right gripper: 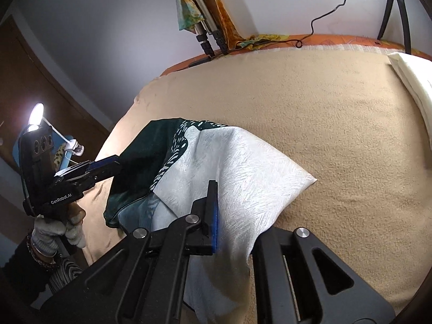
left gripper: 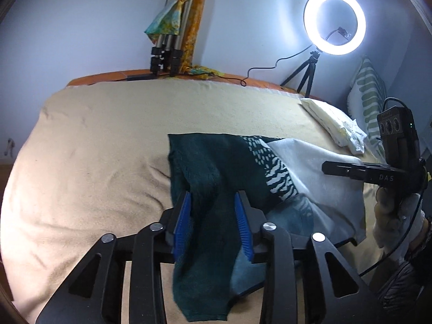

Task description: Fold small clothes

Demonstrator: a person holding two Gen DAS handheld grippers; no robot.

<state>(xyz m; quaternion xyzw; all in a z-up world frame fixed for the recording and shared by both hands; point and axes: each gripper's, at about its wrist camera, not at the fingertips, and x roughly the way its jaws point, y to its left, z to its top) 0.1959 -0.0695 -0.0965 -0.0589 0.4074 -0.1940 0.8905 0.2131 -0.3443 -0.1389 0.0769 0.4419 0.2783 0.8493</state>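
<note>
Both grippers hold one cloth [right gripper: 216,162] above the blanket [right gripper: 337,135]: right gripper [right gripper: 218,210] pinched on its white end, left gripper [left gripper: 213,224] part-open around its green end.

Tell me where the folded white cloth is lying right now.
The folded white cloth lies at the far right of the beige blanket in the left wrist view, beside the striped pillow and below the ring light.

Bed [left gripper: 94,135] covered by a tan blanket [right gripper: 337,135]. On it: a green-and-white cloth [left gripper: 216,162] (partly lifted at the near edge), a folded white stack [left gripper: 332,124] at right, and a ring-light tripod [left gripper: 305,75] at the far edge.
</note>
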